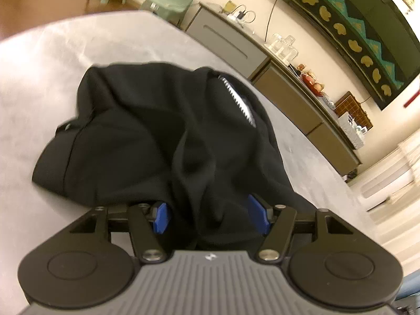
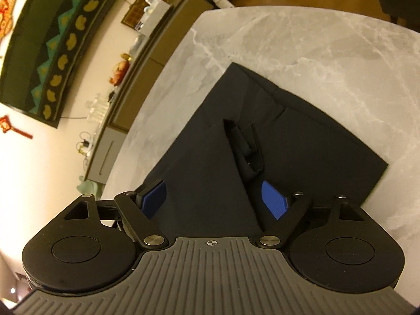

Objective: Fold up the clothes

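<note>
A black garment lies on the grey marble table, bunched in folds in the left wrist view, with a silver zipper showing near its far side. In the right wrist view the garment lies flatter, one corner near the table edge. The left gripper has its blue pads spread wide, a ridge of cloth between them, not pinched. The right gripper is also wide open over the cloth, holding nothing. A long sideboard stands beyond the table.
</note>
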The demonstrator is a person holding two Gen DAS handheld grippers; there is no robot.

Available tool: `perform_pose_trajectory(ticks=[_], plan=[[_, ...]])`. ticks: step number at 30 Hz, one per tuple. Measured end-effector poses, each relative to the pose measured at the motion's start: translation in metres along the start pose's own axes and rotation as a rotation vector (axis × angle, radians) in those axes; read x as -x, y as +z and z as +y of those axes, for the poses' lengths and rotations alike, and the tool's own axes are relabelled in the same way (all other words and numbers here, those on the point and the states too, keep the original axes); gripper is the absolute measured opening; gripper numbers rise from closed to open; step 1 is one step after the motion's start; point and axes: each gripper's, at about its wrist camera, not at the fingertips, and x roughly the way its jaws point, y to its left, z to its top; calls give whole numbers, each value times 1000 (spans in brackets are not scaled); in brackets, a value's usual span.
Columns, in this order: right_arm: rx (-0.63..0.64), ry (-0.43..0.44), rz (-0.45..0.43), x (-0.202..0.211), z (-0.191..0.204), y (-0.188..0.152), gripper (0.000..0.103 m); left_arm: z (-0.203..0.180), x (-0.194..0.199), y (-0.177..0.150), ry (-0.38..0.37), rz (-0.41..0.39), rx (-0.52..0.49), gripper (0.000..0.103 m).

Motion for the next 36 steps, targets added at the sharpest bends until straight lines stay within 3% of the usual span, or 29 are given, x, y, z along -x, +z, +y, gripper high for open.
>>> perform_pose_trajectory(ticks=[1,2,3,4,5,9,11,13,15,16,17,19,20,24,27,28,30,31,32,33,34,35,36], plan=[[4,1,-1,-1,1,-1,84,-4,-1,0,17,-4,-21,13],[21,2,-4,-6,4,1,76,-9,-1,1,34,-9,-42,3],[53,-2,2,-11,7,1,65,-7,3,2,43,-21,-34,3],[94,-7,15,-14,12,0,25,-2,12,3,43,-39,-8,3],[136,-11,27,-18,16,-1,4,5,25,4,38,-55,19,3],[172,128,-72,41,23,-13,2,44,86,-3,-19,-79,123,3],[188,45,-89,57,11,-20,2,62,90,-11,-1,-34,136,4],[162,-13,-18,48,-3,-21,2,74,81,-16,10,32,149,6],[146,-24,3,49,-7,-24,13,74,79,-16,18,42,131,14],[138,-17,8,50,-7,-25,19,73,79,-16,22,42,119,22],[134,-3,3,52,-7,-27,41,71,82,-15,21,30,108,29],[141,-26,-13,52,-4,-30,71,66,85,-11,6,4,93,40],[156,-36,-14,50,-1,-31,72,64,85,-10,-4,-1,87,46],[211,-18,14,40,10,-36,68,46,78,-10,-10,3,19,46],[238,-2,-41,44,19,-35,70,31,73,-10,4,-7,-43,46],[235,4,-61,46,20,-34,75,26,70,-10,14,-7,-64,44],[235,-22,-49,37,21,-34,80,16,64,-12,37,5,-111,29],[246,-41,-23,29,23,-34,78,12,62,-13,46,11,-134,19],[271,-58,-2,21,26,-35,59,8,60,-15,55,16,-157,8],[317,-67,-5,16,33,-36,36,4,59,-16,69,9,-177,5],[368,-69,-33,16,42,-36,2,3,66,-14,74,-36,-171,3],[419,-70,-62,15,52,-36,1,4,75,-10,74,-100,-154,3],[463,-18,-125,25,64,-35,1,5,85,-6,74,-163,-137,3]])
